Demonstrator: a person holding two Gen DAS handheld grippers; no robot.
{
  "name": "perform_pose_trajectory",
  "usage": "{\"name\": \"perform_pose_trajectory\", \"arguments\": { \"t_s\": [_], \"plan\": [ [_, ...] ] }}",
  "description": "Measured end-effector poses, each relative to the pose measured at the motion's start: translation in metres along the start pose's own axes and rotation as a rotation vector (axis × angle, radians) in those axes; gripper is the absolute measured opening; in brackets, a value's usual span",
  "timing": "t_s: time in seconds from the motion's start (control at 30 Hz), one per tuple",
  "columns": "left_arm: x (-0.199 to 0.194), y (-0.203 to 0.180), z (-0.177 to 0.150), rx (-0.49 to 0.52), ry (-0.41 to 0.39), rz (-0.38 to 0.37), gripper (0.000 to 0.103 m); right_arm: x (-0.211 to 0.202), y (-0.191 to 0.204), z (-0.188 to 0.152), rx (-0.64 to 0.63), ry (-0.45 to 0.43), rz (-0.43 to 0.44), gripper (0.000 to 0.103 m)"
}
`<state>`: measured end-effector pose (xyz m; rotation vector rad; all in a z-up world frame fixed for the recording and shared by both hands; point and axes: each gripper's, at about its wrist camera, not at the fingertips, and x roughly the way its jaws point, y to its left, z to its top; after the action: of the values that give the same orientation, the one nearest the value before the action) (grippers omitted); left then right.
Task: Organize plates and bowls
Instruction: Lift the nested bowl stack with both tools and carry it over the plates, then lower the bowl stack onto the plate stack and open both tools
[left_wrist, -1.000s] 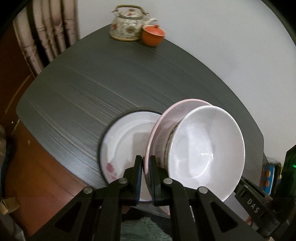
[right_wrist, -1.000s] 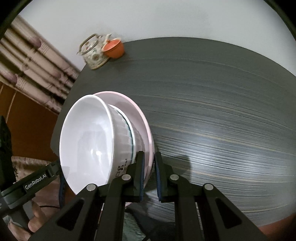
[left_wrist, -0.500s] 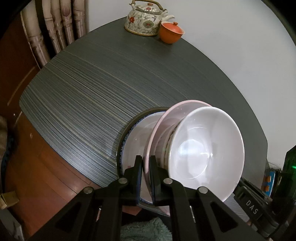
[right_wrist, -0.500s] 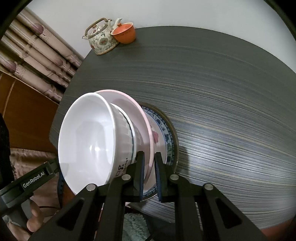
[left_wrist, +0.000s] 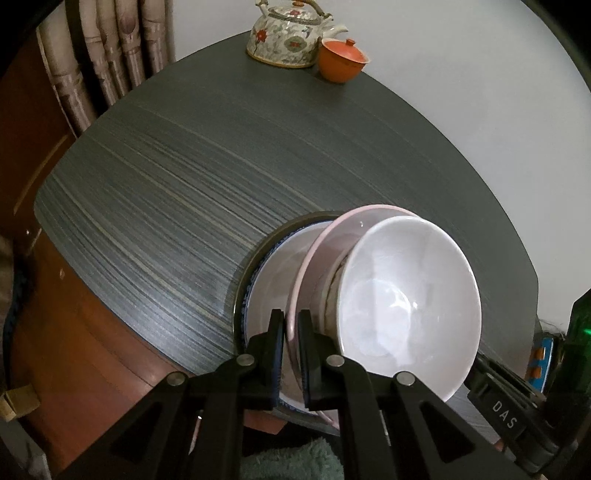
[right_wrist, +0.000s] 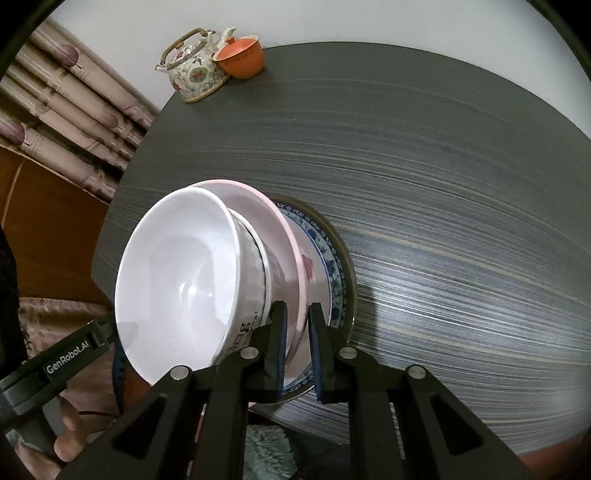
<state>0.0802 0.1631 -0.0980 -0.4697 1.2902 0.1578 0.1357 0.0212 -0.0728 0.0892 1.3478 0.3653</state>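
I am gripping the thin rim of the pink plate (left_wrist: 314, 266) with my left tool (left_wrist: 290, 332), its black pads clamped together on that edge. My right tool (right_wrist: 297, 325) is pinching the opposite edge of the same plate (right_wrist: 266, 218), blue-lined pads closed tight on it. The plate is smooth, glossy and shallow, and it is carrying two nested bowls: a deep, round white bowl (left_wrist: 406, 302) with a shiny inside, sitting in a second bowl whose ribbed outer wall (right_wrist: 255, 266) bears dark printing. Just under the pink plate, a blue-patterned plate (right_wrist: 332, 266) with a red flower mark is lying on the counter (left_wrist: 221, 166), near its front edge; I cannot tell whether the two plates are touching. The counter is dark grey with fine streaked grain and a rounded outline. At its far edge a flowered ceramic teapot (left_wrist: 284, 37) is standing just beside a small orange lidded cup (left_wrist: 341, 61).
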Motion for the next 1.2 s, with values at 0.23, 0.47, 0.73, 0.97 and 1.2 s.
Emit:
{"name": "perform_pose_trajectory", "arguments": {
  "t_s": [0.23,0.47,0.73,0.97,1.2],
  "plan": [
    [0.002,-0.002,0.003,0.006,-0.008,0.009,0.006,0.0,0.001,0.0,0.0,-0.003,0.002,0.013],
    [0.002,-0.001,0.004,0.022,-0.036,0.031,0.007,0.0,0.002,0.001,-0.007,-0.013,0.002,0.014],
    [-0.005,0.001,0.0,0.035,-0.063,0.059,0.014,-0.009,-0.004,-0.003,-0.007,-0.047,-0.014,0.029],
    [-0.019,0.001,-0.002,0.065,-0.13,0.109,0.032,-0.022,-0.017,-0.009,0.004,-0.088,-0.015,0.053],
    [-0.039,0.001,-0.011,0.085,-0.21,0.161,0.042,-0.031,-0.025,-0.026,-0.01,-0.114,-0.009,0.07]
  ]
}}
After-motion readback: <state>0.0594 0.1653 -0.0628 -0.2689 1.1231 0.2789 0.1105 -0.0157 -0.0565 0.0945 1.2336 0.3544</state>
